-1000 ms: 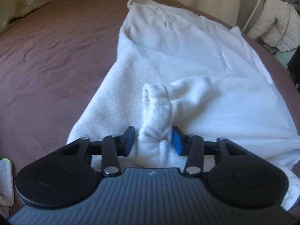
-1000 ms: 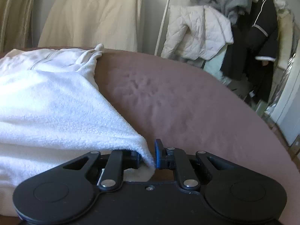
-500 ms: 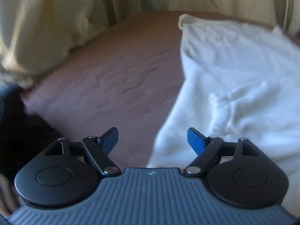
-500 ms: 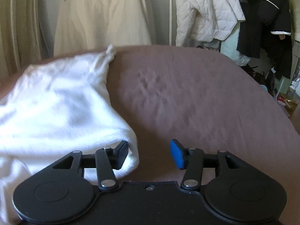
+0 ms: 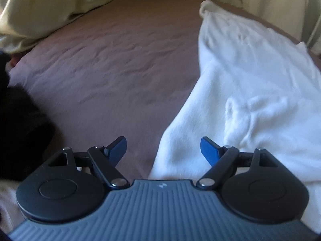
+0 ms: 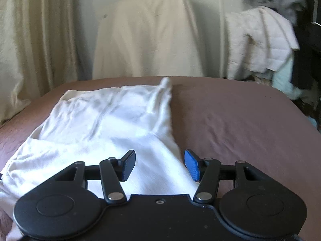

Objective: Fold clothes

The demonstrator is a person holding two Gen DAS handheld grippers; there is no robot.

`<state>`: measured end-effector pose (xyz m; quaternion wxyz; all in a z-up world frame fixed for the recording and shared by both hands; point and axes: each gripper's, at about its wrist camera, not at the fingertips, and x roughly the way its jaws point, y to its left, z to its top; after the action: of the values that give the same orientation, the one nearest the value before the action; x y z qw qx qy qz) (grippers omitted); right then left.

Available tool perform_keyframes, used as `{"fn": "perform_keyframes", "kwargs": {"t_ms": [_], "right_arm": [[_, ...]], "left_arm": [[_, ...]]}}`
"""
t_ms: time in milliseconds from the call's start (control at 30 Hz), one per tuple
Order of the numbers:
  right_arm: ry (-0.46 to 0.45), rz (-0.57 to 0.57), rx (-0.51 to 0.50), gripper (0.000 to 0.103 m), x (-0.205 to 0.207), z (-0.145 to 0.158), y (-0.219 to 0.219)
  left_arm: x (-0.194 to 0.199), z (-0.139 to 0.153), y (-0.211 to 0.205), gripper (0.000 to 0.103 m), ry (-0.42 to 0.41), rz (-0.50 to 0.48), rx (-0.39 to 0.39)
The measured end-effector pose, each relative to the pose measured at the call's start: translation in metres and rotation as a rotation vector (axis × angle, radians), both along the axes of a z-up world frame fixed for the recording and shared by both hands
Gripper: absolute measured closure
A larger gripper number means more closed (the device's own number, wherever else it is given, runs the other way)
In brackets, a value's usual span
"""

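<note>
A white fleece garment (image 5: 250,76) lay spread lengthwise on the brown bedspread (image 5: 112,64), one soft bunched fold (a cuff, perhaps) resting on its near half. The left gripper (image 5: 163,147) hung over the garment's left edge, fingers spread and holding nothing; the right gripper (image 6: 159,163) was likewise parted above its right edge. A second earlier, both had pinched the fleece.
</note>
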<state>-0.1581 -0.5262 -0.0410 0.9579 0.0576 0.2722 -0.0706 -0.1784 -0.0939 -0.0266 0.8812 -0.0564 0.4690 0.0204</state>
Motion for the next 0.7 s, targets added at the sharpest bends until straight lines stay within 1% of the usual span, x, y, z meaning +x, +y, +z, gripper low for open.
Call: {"fn": "perform_keyframes", "kwargs": {"t_ms": [67,100,167,200,233,267,300,367,400,467,500,533,567,633,667,700], "right_arm": [[-0.002,0.074,0.004,0.043,0.027,0.02,-0.002],[-0.004,0.113,0.007,0.041,0.041,0.03,-0.003],[0.015,0.193,0.027,0.037,0.077,0.049,-0.012],[0.045,0.227,0.045,0.034,0.099,0.054,-0.02],[0.08,0.26,0.066,0.034,0.121,0.058,-0.028],[0.118,0.278,0.102,0.034,0.145,0.058,-0.038],[0.156,0.292,0.143,0.034,0.17,0.057,-0.048],[0.224,0.274,0.247,0.034,0.21,0.045,-0.073],[0.251,0.254,0.312,0.034,0.226,0.037,-0.085],[0.273,0.207,0.443,0.034,0.25,0.018,-0.11],[0.275,0.18,0.483,0.034,0.26,0.008,-0.119],[0.276,0.151,0.517,0.034,0.27,-0.001,-0.128],[0.276,0.122,0.552,0.034,0.279,-0.01,-0.137],[0.262,0.078,0.577,0.034,0.293,-0.023,-0.15],[0.254,0.057,0.587,0.034,0.3,-0.029,-0.157],[0.246,0.036,0.597,0.034,0.306,-0.035,-0.163]], "left_arm": [[0.014,0.009,0.004,0.022,-0.007,-0.006,-0.029],[0.023,0.014,0.006,0.022,-0.01,-0.008,-0.044],[0.051,0.025,0.005,0.022,-0.035,-0.041,-0.068],[0.065,0.031,0.004,0.022,-0.048,-0.058,-0.081],[0.082,0.034,0.003,0.022,-0.066,-0.097,-0.112],[0.099,0.037,0.002,0.022,-0.084,-0.136,-0.145],[0.116,0.037,0.0,0.022,-0.095,-0.164,-0.157],[0.151,0.038,-0.003,0.022,-0.117,-0.219,-0.18],[0.168,0.035,-0.005,0.022,-0.112,-0.234,-0.161],[0.201,0.028,-0.009,0.022,-0.091,-0.263,-0.12],[0.217,0.025,-0.009,0.022,-0.084,-0.266,-0.122],[0.233,0.022,-0.009,0.022,-0.078,-0.268,-0.125],[0.248,0.019,-0.007,0.022,-0.074,-0.256,-0.15],[0.28,0.014,-0.004,0.022,-0.067,-0.228,-0.205],[0.295,0.012,-0.003,0.022,-0.068,-0.21,-0.221],[0.311,0.009,-0.005,0.022,-0.063,-0.189,-0.221]]}}
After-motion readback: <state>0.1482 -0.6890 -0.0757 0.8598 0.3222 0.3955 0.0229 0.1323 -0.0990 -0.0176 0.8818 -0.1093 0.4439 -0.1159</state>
